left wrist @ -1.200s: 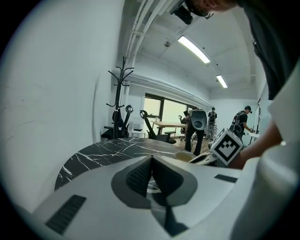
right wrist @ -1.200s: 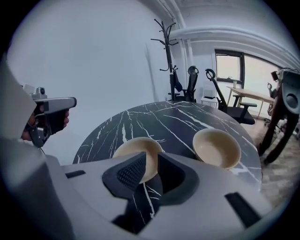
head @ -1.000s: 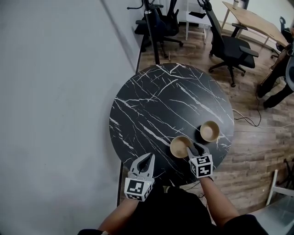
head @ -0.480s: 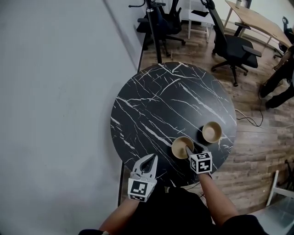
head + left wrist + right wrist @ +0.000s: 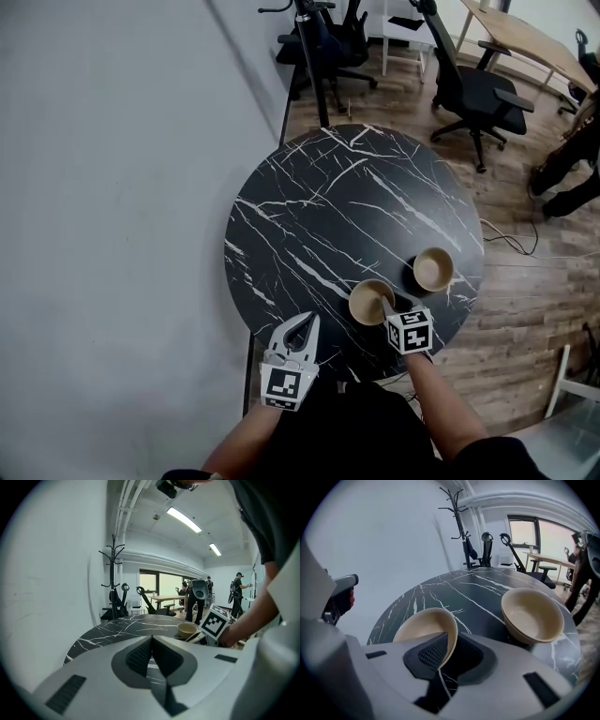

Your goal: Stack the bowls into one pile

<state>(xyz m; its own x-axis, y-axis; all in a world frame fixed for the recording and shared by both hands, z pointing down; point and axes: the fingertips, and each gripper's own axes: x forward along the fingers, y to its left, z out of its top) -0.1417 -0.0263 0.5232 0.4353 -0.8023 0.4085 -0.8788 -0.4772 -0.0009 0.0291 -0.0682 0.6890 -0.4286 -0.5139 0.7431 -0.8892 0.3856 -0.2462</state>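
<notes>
Two tan bowls stand on the round black marble table (image 5: 319,216): a near bowl (image 5: 368,302) (image 5: 423,625) and a far bowl (image 5: 433,268) (image 5: 532,614) to its right. My right gripper (image 5: 386,307) (image 5: 451,641) is at the near bowl's right rim. Its jaws are closing, one pad inside the bowl and one outside, pinching the rim. My left gripper (image 5: 307,322) (image 5: 151,639) hovers at the table's near edge, shut with nothing in it. In the left gripper view the near bowl (image 5: 186,629) shows beside the right gripper's marker cube (image 5: 214,623).
A grey wall runs along the left. Beyond the table are black office chairs (image 5: 473,94), a coat stand (image 5: 459,522) and a wooden desk (image 5: 525,42) on a wood floor. People (image 5: 199,597) stand in the far room. A cable (image 5: 506,246) lies right of the table.
The right gripper's jaws have narrowed onto the near bowl's rim, and it has sunk slightly. The left gripper and both bowls have stayed where they were.
</notes>
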